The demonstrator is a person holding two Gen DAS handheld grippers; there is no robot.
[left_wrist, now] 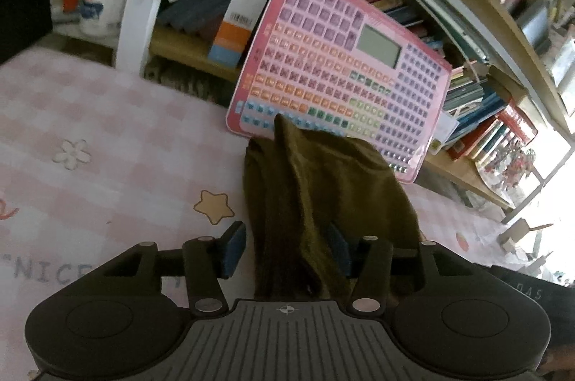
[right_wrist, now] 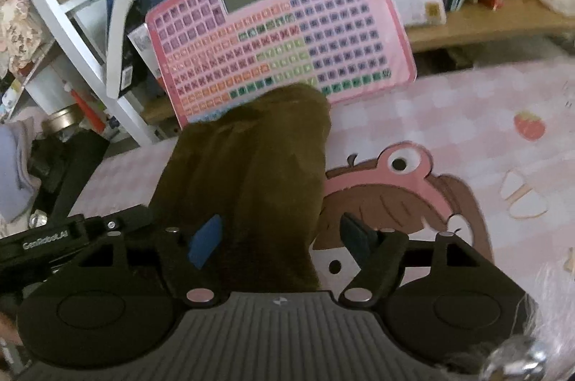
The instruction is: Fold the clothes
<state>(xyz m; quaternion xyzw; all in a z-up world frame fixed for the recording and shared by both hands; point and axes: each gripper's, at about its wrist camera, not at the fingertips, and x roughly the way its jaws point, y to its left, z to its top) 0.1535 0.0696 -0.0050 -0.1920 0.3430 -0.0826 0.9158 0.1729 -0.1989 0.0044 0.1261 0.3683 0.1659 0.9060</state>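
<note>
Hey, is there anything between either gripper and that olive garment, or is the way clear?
Nothing visible is in the way. The olive garment already lies between the open fingers of the left gripper and of the right gripper. The pink keyboard toy stands beyond it, behind the cloth's far end.

olive-brown garment (left_wrist: 323, 201) | bunched, creased | hanging, apparently above pink checked cover
</note>
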